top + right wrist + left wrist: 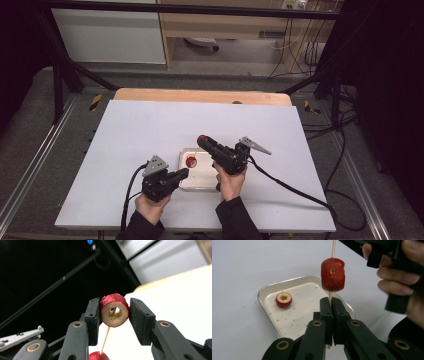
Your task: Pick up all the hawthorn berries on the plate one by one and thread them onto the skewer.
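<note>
Thin wooden skewer [330,295], upright, pinched low in the shut left claw [332,305]; right claw [115,315] clamps a red cored hawthorn ring [114,310] over the skewer's tip, hole in line with it.

1. Both grippers, the left gripper [181,174] and the right gripper [204,141], are matte black with pistol-style bodies.
2. Each carries a grey three-cornered plate with small holes on top.
3. A black cable trails from each gripper body.
4. In the gripper views the jaws are black, blocky pads on linked arms with brass-coloured ringed pivots.
5. The person wears dark long sleeves.
</note>
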Demonstrator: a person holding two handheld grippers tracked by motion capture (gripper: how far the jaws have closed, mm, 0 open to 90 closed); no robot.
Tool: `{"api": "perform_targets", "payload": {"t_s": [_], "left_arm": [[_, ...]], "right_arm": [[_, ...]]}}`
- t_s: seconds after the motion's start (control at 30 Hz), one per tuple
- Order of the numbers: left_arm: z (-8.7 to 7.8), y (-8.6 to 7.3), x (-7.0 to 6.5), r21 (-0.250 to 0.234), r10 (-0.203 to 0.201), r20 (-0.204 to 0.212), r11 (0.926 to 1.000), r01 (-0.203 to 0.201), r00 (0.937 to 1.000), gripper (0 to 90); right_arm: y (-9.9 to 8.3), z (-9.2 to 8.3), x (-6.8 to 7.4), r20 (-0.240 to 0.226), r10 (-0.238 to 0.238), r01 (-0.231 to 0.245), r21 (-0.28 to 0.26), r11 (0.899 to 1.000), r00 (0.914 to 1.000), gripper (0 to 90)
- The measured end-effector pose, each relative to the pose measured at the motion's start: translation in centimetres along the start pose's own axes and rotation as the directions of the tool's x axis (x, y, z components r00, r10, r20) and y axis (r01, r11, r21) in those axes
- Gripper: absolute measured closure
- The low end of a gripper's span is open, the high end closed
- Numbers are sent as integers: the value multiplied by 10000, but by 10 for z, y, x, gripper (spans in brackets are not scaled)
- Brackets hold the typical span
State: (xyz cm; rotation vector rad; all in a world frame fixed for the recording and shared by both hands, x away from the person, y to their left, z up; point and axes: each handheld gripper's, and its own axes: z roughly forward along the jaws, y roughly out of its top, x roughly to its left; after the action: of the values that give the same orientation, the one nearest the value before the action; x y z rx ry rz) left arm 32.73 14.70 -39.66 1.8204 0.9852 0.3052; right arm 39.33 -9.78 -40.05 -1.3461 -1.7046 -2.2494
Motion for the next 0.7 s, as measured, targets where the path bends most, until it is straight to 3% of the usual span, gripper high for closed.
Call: {"api": "perform_targets", "payload": {"t_s": [0.1, 0.17, 0.3, 0.57, 0.7], "left_arm": [[0, -1, -2, 111, 423, -221, 9991, -420, 9989, 884], [2, -1, -5, 141, 560, -211, 9983, -557, 9982, 885], [2, -1, -10, 16, 711, -326, 9975, -711, 9969, 887], [1, 0, -13, -329, 278, -202, 9991, -285, 9994, 888], [1, -3, -18, -598, 292, -345, 9977, -312, 9990, 890]], "right_arm": [[6, -2, -3, 36, 153, -155, 686, 9975, 9999, 620], [7, -4, -4, 43, 294, -296, 806, 9963, 9996, 623], [6, -7, -6, 39, 360, -361, 577, 9977, 9993, 625], [-2, -5, -4, -196, 407, -415, -440, 9982, 9990, 627], [0, -5, -4, -259, 417, -428, -448, 9981, 9988, 628]]}}
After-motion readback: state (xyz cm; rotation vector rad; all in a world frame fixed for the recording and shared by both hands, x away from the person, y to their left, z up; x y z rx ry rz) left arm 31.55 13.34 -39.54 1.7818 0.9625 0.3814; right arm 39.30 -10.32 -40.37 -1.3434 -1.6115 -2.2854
